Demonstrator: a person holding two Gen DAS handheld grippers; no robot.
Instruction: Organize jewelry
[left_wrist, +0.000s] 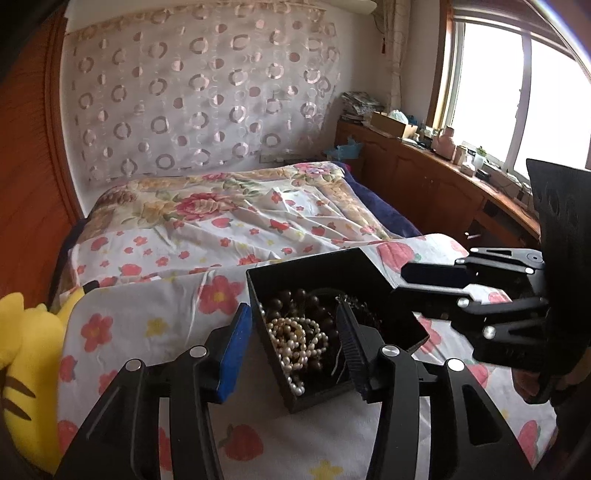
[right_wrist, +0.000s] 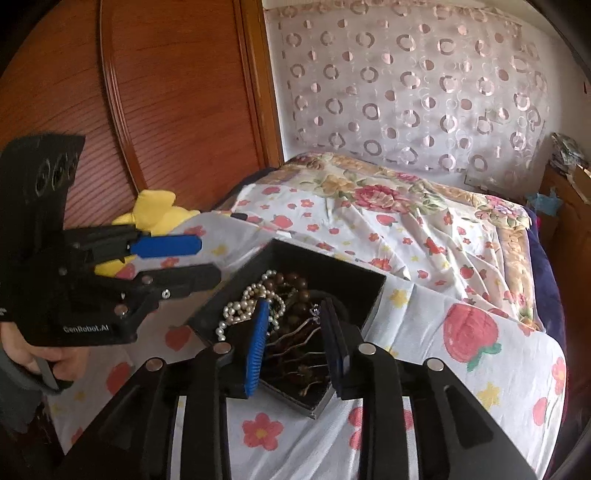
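A black open box (left_wrist: 360, 264) sits on the flowered bedspread, filled with a white pearl string (left_wrist: 295, 341), dark brown wooden beads (left_wrist: 291, 297) and dark hair pins (right_wrist: 295, 347). My left gripper (left_wrist: 293, 319) is open, its fingers straddling the box's left wall, one outside, one inside over the jewelry. My right gripper (right_wrist: 293, 312) is open and hovers just above the box (right_wrist: 373, 291), over the hair pins and the pearls (right_wrist: 243, 306). Each gripper shows in the other's view: the right one (left_wrist: 428, 282) at the box's right, the left one (right_wrist: 207, 258) at its left. Neither holds anything.
A yellow striped plush toy (left_wrist: 26, 354) lies at the bed's left edge, also visible in the right wrist view (right_wrist: 159, 214). A wooden wardrobe (right_wrist: 147, 92) stands behind it. A wooden sideboard (left_wrist: 424, 173) with clutter runs under the window at right. A rumpled quilt (left_wrist: 236, 214) covers the bed.
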